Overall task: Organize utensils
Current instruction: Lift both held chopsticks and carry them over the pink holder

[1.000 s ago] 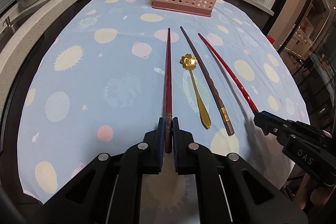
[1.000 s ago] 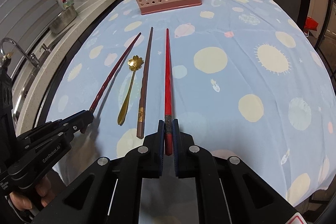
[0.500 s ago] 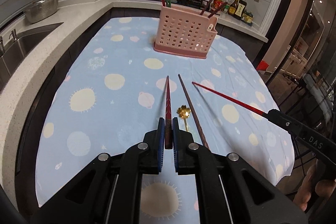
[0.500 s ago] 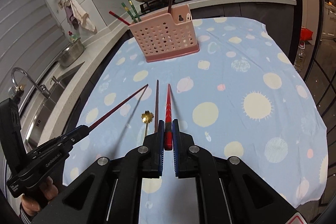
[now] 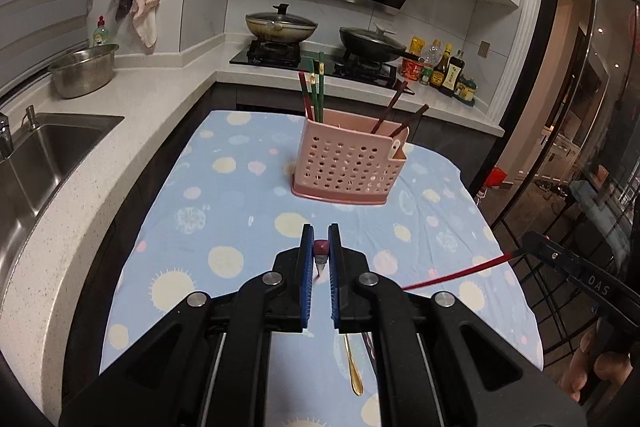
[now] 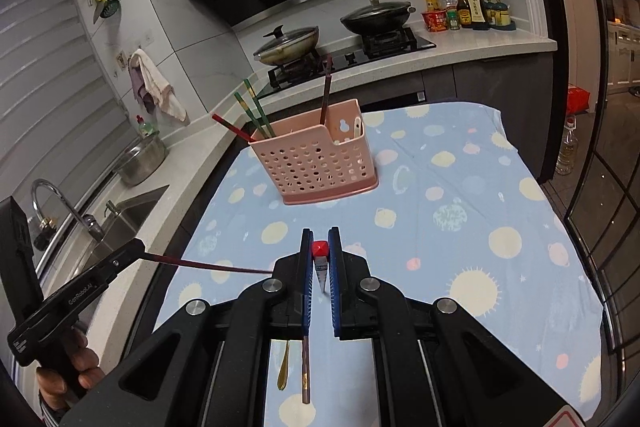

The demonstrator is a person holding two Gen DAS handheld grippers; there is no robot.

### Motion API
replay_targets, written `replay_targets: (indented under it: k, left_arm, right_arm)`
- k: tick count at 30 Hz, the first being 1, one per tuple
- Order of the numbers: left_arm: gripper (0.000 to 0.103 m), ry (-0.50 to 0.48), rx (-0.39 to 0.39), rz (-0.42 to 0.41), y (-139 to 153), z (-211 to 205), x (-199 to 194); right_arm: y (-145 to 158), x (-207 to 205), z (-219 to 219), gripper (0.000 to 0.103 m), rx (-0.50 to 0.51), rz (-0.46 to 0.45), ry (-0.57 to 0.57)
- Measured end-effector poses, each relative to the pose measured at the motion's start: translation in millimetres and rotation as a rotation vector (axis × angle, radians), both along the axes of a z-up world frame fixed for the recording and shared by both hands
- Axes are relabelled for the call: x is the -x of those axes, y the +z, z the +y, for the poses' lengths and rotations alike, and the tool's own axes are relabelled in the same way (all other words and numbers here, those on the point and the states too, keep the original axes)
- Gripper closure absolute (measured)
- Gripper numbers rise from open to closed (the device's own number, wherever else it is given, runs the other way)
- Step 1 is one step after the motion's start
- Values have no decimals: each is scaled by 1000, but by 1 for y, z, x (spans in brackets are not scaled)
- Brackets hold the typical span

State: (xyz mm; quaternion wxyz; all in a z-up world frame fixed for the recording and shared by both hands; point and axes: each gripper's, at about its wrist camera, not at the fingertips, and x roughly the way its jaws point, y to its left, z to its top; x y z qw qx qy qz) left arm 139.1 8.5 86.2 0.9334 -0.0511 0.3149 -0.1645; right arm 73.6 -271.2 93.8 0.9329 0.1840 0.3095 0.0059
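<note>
Pink perforated caddy [image 5: 347, 166] on the blue spotted cloth [image 5: 224, 211] holds one red, two green and some brown chopsticks; my left gripper [image 5: 321, 251] pinches a dark-red chopstick [image 5: 321, 247], my right gripper [image 6: 320, 251] a bright-red chopstick [image 6: 320, 249].

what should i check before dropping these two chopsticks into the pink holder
1. Left gripper shut on dark red chopstick: ok.
2. Right gripper shut on bright red chopstick: ok.
3. Both chopsticks lifted clear of the blue cloth: ok.
4. Pink holder upright, open top: ok.
5. Free space in the holder beside the chopsticks already in it: cannot tell.
6. Gold spoon and brown chopstick lie apart from the path ahead: ok.
</note>
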Motion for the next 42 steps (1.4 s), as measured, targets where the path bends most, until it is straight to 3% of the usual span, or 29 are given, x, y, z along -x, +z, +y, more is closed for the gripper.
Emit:
replay_targets:
  k: [17,32,37,42]
  left_arm:
    - [96,-40,35,-133,63,-25,-55]
    - [96,-27,71,-298,138,-54,-138]
    - [96,-11,52,-319,144,-61,-167]
    - [96,-4,16,-296,129,-69,-192]
  right_arm:
    - [50,-53,-11,96,0,-130,0]
    - [120,-150,-28,96,-9,-308,-24]
    - [129,-182,-33,96,-7,-329,-41]
    - [114,-213,-35,96,7,-277,-45]
